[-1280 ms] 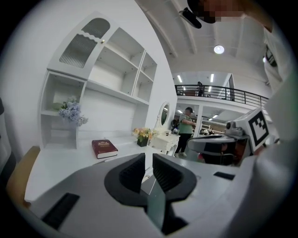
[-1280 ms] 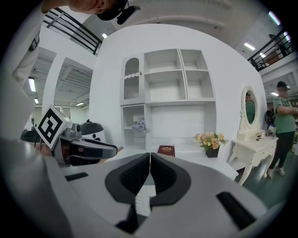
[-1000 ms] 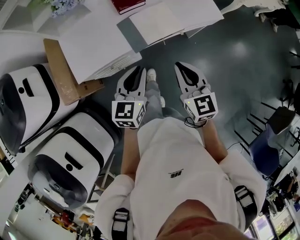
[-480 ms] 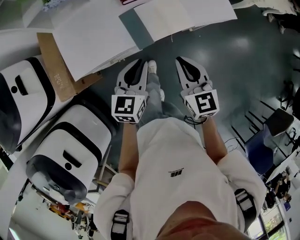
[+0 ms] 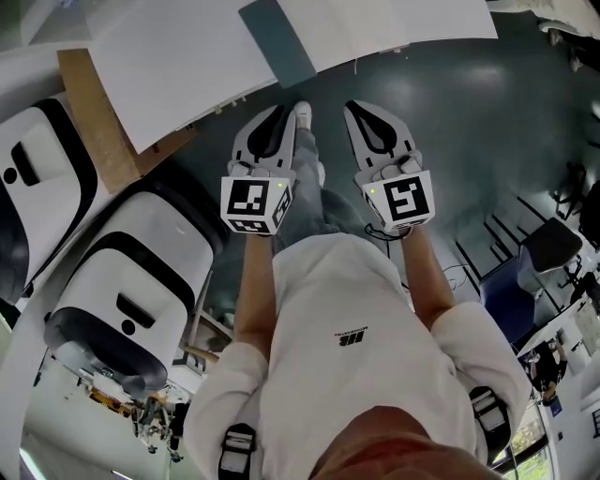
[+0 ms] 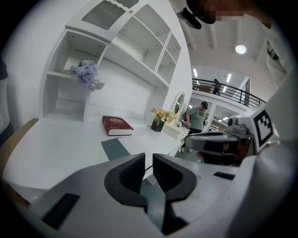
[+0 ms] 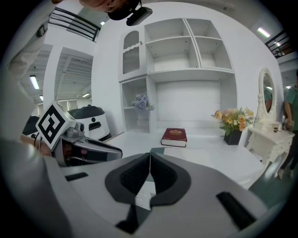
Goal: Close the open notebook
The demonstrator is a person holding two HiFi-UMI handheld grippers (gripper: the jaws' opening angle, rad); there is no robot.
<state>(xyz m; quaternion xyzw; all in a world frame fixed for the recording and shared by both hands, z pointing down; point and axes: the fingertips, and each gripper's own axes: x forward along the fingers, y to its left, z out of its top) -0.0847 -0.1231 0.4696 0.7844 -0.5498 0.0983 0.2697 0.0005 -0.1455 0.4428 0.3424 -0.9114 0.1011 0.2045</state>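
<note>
The open notebook lies on the white table point(image 5: 178, 66) at the top of the head view, its teal cover point(image 5: 277, 42) showing beside white pages point(image 5: 375, 23). In the left gripper view the teal cover point(image 6: 116, 148) lies just beyond the jaws. In the right gripper view a white page point(image 7: 144, 195) shows below the jaws. My left gripper point(image 5: 279, 117) and right gripper point(image 5: 354, 111) hover side by side short of the table edge, above the floor, holding nothing. The left jaws point(image 6: 149, 160) stand a narrow gap apart. The right jaws point(image 7: 150, 160) touch.
A dark red closed book point(image 7: 174, 136) lies further back on the table, near a vase of flowers point(image 7: 233, 125). White shelves rise behind. Two white and black machines point(image 5: 141, 281) and a cardboard sheet point(image 5: 94, 141) stand at my left. Chairs point(image 5: 553, 244) are at the right.
The table and notebook have slid toward the top edge of the head view, and the red book has left that view. Both grippers keep their side-by-side pose, slightly higher in the picture.
</note>
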